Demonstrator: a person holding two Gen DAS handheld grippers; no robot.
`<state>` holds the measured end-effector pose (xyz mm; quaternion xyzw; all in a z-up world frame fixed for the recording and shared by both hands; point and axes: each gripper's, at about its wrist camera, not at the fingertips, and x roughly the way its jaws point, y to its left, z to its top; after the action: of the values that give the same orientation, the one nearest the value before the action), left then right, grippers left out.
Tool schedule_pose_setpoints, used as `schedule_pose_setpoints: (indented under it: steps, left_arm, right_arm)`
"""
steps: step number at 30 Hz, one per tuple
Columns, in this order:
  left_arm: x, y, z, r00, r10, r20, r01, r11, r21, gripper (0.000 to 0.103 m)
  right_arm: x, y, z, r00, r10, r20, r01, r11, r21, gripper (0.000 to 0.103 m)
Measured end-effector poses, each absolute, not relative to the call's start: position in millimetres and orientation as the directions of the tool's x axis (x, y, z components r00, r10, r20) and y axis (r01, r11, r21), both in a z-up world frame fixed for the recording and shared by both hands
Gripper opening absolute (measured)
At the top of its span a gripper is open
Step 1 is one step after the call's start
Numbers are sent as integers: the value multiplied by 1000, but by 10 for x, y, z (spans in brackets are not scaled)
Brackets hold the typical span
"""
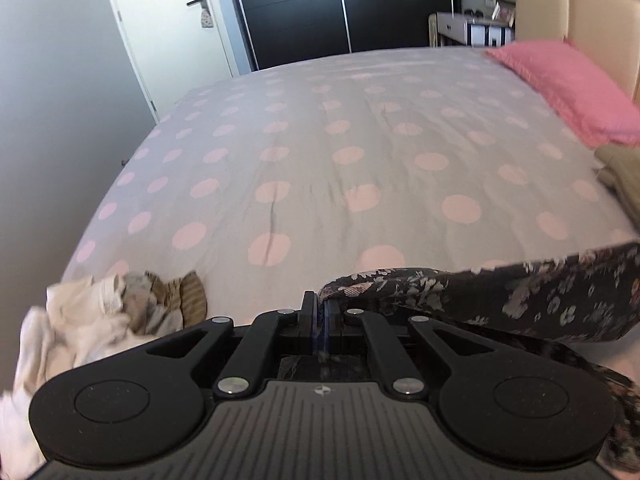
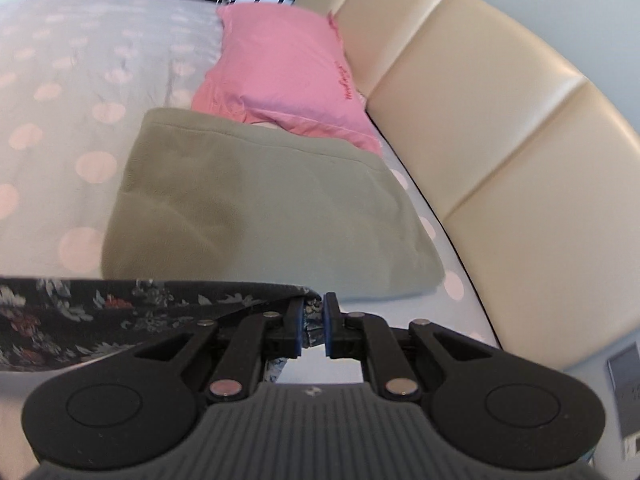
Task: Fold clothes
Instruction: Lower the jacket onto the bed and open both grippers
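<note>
Dark floral garment (image 1: 520,296), edge pinched by each hand-held gripper, left (image 1: 321,312) and right (image 2: 313,320), above bedspread (image 1: 320,140).

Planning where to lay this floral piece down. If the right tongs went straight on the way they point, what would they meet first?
Most likely the folded green garment, lying straight ahead of the right tongs, which are shut on the dark floral garment. The pink pillow lies beyond; depth is uncertain.

Both wrist views, low over bed (image 1: 320,152), share pillow (image 2: 280,68).
</note>
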<state>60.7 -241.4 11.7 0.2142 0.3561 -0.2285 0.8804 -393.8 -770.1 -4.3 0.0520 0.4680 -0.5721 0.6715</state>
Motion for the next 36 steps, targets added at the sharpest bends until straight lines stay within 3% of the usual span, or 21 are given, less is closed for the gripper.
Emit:
schedule_pose_setpoints:
  steps: [11, 16, 18, 20, 21, 24, 31, 36]
  left_arm:
    - [1705, -3560, -623, 658, -117, -744, 567, 727, 388, 2]
    - [1949, -3809, -967, 656, -83, -750, 572, 703, 422, 3]
    - [1968, -3873, -1073, 635, -86, -768, 599, 682, 419, 7]
    - [1965, -3915, -1148, 592, -108, -799, 647, 655, 391, 11]
    - [1938, -3908, -1157, 571, -124, -811, 668, 644, 372, 22]
    - [1825, -3812, -1071, 548, -189, -815, 695, 645, 319, 46]
    - [1501, -3402, -675, 541, -281, -793, 705, 666, 245, 51]
    - [1202, -2944, -430, 524, -322, -789, 698, 693, 180, 52]
  right_arm:
    - [-2704, -8976, -682, -140, -781, -608, 701, 355, -618, 11]
    - [-2475, -9275, -944, -149, -778, -610, 712, 344, -612, 12]
    - [-2409, -9372, -1030, -149, -774, -615, 721, 341, -603, 13]
    - [-2437, -9358, -1026, -125, -768, -628, 736, 353, -578, 31]
    - [-2452, -9351, -1023, -114, -765, -634, 743, 358, -565, 48]
    - [-2512, -9224, -938, -66, -772, -632, 756, 375, -537, 49]
    - [-2821, -8587, -699, 49, -764, -643, 819, 400, -412, 51]
    - [-3217, -8003, -726, 108, -706, -700, 864, 415, -285, 51]
